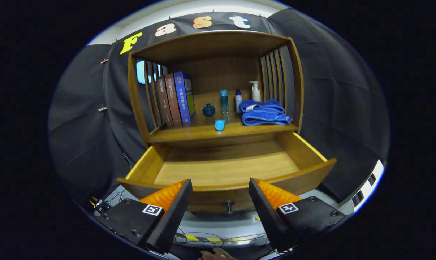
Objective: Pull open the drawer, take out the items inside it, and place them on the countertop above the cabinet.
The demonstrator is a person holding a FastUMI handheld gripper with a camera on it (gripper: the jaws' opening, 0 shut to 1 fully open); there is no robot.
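Two fingers of the hand-held gripper [220,202] stand wide apart with nothing between them, just short of the front panel of the drawer [225,169]. That drawer is pulled fully out of the wooden cabinet [214,47], and the visible part of its floor is bare wood; its near strip is hidden behind the front panel. A small knob [229,206] shows below the panel, between the fingers. On the surface [203,131] above the drawer lie a folded blue towel [263,112], a small blue cup [220,124] near the front edge, a dark lidded bowl [208,109], a tall clear-blue bottle [224,101], a white bottle with a blue cap [238,100] and a pump bottle [255,91] partly behind the towel. Several books [174,98] stand upright at the left. Part of a hand [216,255] is cut off beneath the fingers.
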